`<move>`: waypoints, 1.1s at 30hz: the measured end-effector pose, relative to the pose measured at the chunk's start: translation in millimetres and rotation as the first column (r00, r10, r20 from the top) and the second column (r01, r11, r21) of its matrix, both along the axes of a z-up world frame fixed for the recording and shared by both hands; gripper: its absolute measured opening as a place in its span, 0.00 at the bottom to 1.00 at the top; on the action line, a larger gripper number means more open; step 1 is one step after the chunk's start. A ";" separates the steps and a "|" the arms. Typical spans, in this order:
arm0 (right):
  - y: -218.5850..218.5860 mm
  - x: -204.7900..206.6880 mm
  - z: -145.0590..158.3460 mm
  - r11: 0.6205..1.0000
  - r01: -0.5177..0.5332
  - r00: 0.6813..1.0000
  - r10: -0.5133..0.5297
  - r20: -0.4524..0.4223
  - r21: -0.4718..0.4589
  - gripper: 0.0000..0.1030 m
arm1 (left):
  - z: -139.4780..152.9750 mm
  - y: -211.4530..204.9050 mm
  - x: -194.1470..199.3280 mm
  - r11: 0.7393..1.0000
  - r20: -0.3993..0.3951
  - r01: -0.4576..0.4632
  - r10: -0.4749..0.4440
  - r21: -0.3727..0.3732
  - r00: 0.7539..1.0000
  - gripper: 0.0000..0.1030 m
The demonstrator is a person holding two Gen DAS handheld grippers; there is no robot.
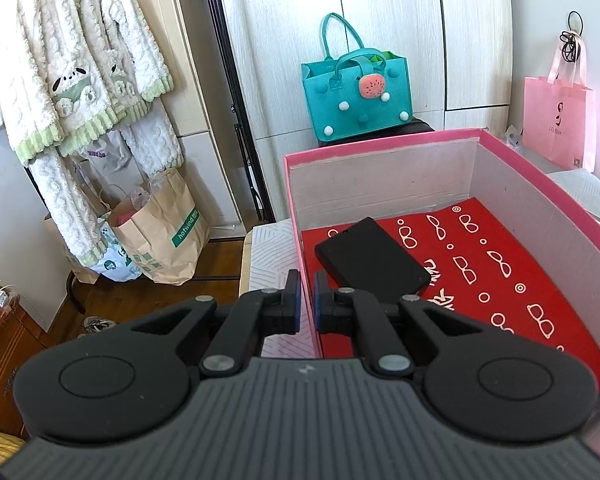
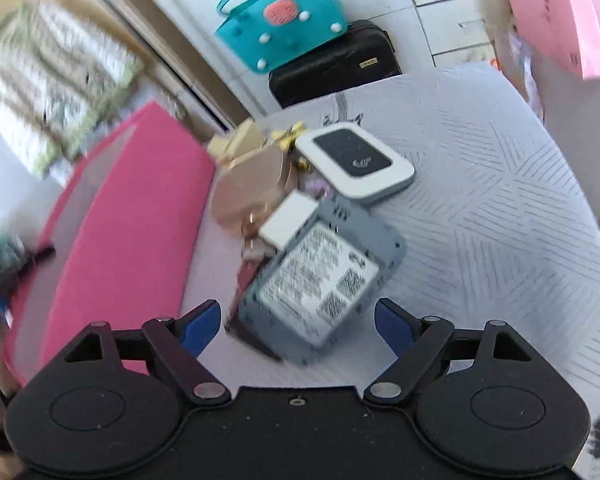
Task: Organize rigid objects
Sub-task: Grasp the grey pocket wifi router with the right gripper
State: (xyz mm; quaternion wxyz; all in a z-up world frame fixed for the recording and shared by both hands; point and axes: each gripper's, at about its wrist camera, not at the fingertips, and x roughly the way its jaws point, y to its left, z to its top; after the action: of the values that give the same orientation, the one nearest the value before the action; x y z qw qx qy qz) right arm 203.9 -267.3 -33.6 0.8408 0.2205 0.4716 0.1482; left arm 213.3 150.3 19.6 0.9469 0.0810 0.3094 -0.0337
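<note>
In the left wrist view, a pink box (image 1: 380,152) with a red patterned floor holds a flat black device (image 1: 372,260). My left gripper (image 1: 306,292) is shut on the box's near left wall, one finger inside and one outside. In the right wrist view, the pink box (image 2: 128,216) stands at the left. My right gripper (image 2: 298,320) is open and empty, just above a grey device with a white label (image 2: 320,272). Beyond it lie a white block (image 2: 288,220), a rose-gold compact (image 2: 252,188) and a white router with a black face (image 2: 356,160).
A teal felt bag (image 1: 356,92) sits on a black case (image 2: 336,64) behind the white patterned surface (image 2: 500,200). A pink bag (image 1: 556,120) hangs at the right. Clothes and paper bags (image 1: 160,232) stand at the left over a wooden floor.
</note>
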 end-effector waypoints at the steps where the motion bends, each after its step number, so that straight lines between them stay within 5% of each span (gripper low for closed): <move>1: 0.6 5.4 -1.5 1.000 0.001 1.000 -0.001 -0.008 0.005 0.86 | 0.1 -0.1 -0.1 1.000 0.000 0.000 0.000 0.002 1.000 0.05; 10: 34.3 11.3 -1.4 0.978 -0.043 0.996 0.059 0.073 -0.205 0.87 | 0.1 0.0 0.2 1.000 0.002 0.000 0.000 0.012 1.000 0.05; 17: 45.9 -14.9 1.3 0.905 -0.127 0.959 0.217 0.184 -0.407 0.69 | -0.5 -0.3 0.5 1.000 0.002 0.001 -0.001 0.014 1.000 0.06; 22: 43.6 -24.7 5.8 0.890 -0.218 0.944 0.296 0.144 -0.401 0.70 | -1.0 -1.0 0.4 1.000 0.002 0.002 -0.002 0.021 1.000 0.06; 29: 42.1 -11.1 1.1 0.942 -0.187 0.968 0.224 0.109 -0.277 0.73 | -1.6 -2.1 0.4 1.000 0.001 0.002 -0.002 0.020 1.000 0.06; 33: 52.9 -9.9 -0.8 0.919 -0.170 0.964 0.231 0.136 -0.355 0.66 | -2.3 -2.8 0.9 1.000 -0.003 0.003 -0.003 0.031 1.000 0.06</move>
State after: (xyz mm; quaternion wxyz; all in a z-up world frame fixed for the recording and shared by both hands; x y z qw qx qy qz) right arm 194.1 -214.4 -34.4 0.8846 0.0087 0.4347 0.1690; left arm 214.1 147.6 17.2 0.9450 0.0961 0.3111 -0.0304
